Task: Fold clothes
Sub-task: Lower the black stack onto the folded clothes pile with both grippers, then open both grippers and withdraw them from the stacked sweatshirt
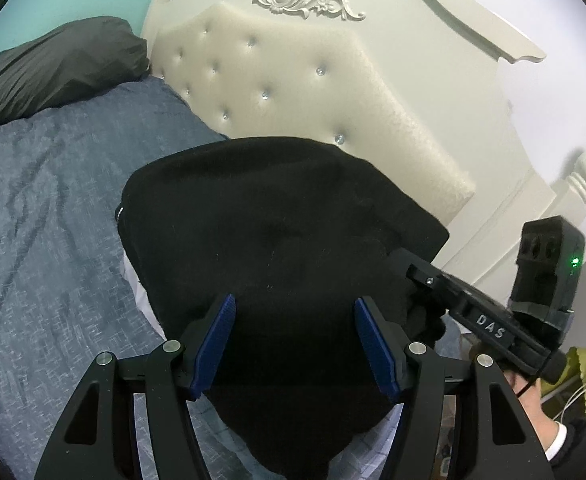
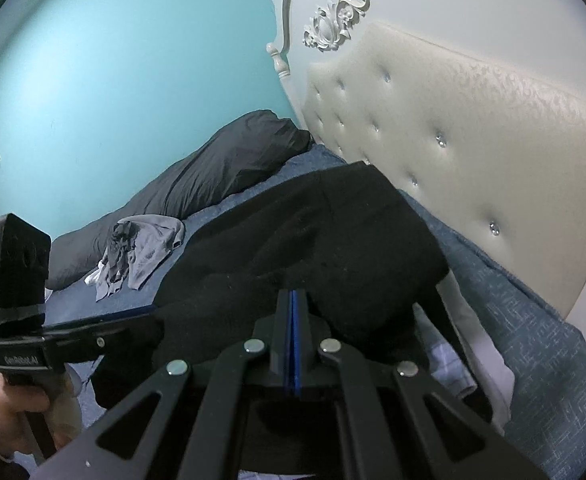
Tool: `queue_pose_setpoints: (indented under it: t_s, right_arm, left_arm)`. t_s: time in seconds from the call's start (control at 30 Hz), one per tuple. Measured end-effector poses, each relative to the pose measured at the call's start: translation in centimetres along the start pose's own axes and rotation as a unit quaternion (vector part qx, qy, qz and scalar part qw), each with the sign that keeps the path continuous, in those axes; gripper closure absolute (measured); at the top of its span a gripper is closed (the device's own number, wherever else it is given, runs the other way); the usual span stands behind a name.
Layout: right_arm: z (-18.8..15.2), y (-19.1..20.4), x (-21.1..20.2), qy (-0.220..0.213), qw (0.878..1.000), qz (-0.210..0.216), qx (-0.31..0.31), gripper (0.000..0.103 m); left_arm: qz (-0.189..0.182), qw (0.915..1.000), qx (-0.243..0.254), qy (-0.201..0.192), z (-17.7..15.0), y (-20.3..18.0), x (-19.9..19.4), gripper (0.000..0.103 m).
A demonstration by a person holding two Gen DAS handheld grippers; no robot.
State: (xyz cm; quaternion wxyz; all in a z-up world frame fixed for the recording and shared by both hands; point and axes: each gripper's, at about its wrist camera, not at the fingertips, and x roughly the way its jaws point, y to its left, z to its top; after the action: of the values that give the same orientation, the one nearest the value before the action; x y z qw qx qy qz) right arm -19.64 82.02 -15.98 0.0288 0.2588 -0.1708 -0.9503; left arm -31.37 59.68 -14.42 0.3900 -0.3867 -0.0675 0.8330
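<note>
Two grippers work on the black garment (image 1: 277, 232) beside the tufted headboard (image 1: 293, 92). The left gripper (image 1: 293, 340) stands apart over it; the right gripper (image 2: 293, 344) is pressed together, seemingly pinching its edge. Keeping that edge taut should give a straight fold.

Blue-covered bed (image 1: 53, 216) bears black garment (image 1: 277, 240), grey pillow (image 1: 53, 68), grey clothes (image 2: 141, 252).

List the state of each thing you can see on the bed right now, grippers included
Black garment: bunched on the bed, lying over a pale checked cloth.
Left hand-held gripper: open, fingers spread over the black garment.
Right hand-held gripper: shut, at the garment's near edge; a pinched fold cannot be confirmed.
Grey clothes: crumpled, unfolded.
Dark pillow: lying against the headboard.
Blue bedspread: spread, wrinkled.
</note>
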Motion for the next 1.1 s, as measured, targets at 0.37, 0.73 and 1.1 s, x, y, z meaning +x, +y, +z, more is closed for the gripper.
queue_pose_setpoints:
  t_s: [0.37, 0.73, 1.1]
  right_arm:
    - [0.5, 0.2, 0.3, 0.009, 1.000, -0.019, -0.008, 0.103]
    - [0.9, 0.1, -1.5, -0.012, 1.000, -0.010, 0.023, 0.103]
    - [0.5, 0.5, -3.9, 0.006, 0.997, -0.017, 0.071, 0.103]
  left_arm:
    - [0.011, 0.9998, 0.008, 0.012, -0.6, 0.2, 1.0, 0.041]
    - [0.019, 0.9998, 0.006, 0.003, -0.8, 1.0, -2.5, 0.041]
    - [0.043, 0.9990, -0.015, -0.005, -2.0, 4.4, -8.0, 0.041]
